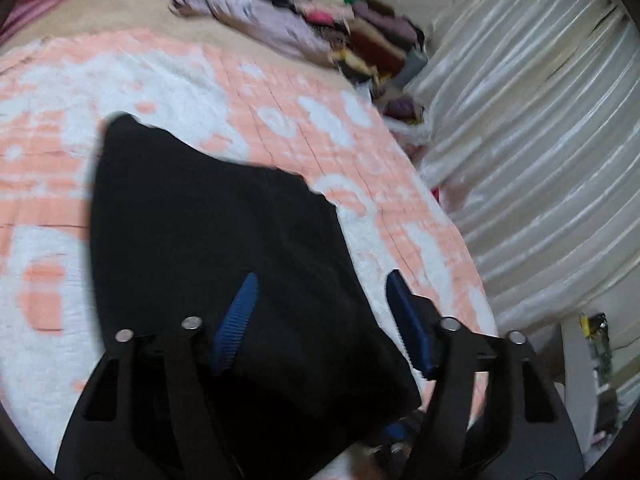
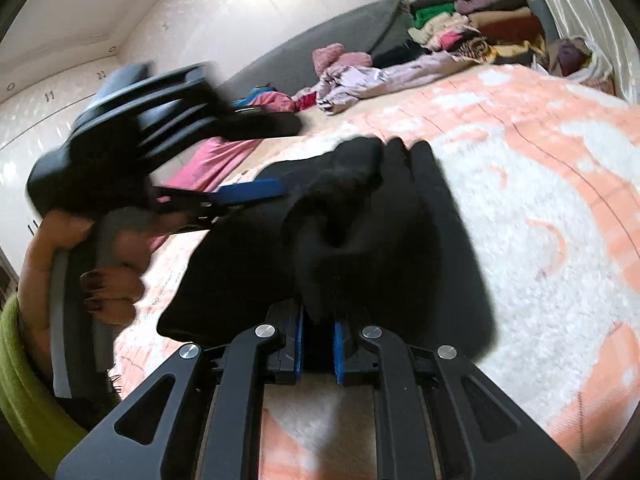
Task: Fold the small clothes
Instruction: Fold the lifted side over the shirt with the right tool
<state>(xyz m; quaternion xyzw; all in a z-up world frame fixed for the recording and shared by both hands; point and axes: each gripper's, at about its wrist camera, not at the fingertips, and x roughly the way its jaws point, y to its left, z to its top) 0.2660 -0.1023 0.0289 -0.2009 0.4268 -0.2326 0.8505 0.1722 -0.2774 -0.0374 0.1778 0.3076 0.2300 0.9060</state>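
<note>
A black garment [image 1: 208, 240] lies spread on the pink-and-white blanket [image 1: 280, 112]. In the left wrist view my left gripper [image 1: 324, 312] stands open over its near edge. The blue pads [image 1: 240, 316] sit well apart, with cloth between them and no pad pressing on it. In the right wrist view my right gripper [image 2: 318, 336] is shut on a bunched fold of the black garment [image 2: 360, 224], which rises from the blue pads [image 2: 298, 344]. My left gripper [image 2: 276, 196] shows there at the left, held by a person's hand [image 2: 116, 284], one blue finger over the garment's far edge.
A heap of mixed clothes [image 1: 320, 20] fills the far end of the bed, also visible as the clothes heap [image 2: 460, 32]. A white curtain [image 1: 540, 140] hangs along the bed's right side. White wardrobe doors [image 2: 60, 92] stand at the left. A green sleeve [image 2: 20, 380] is near the lower left.
</note>
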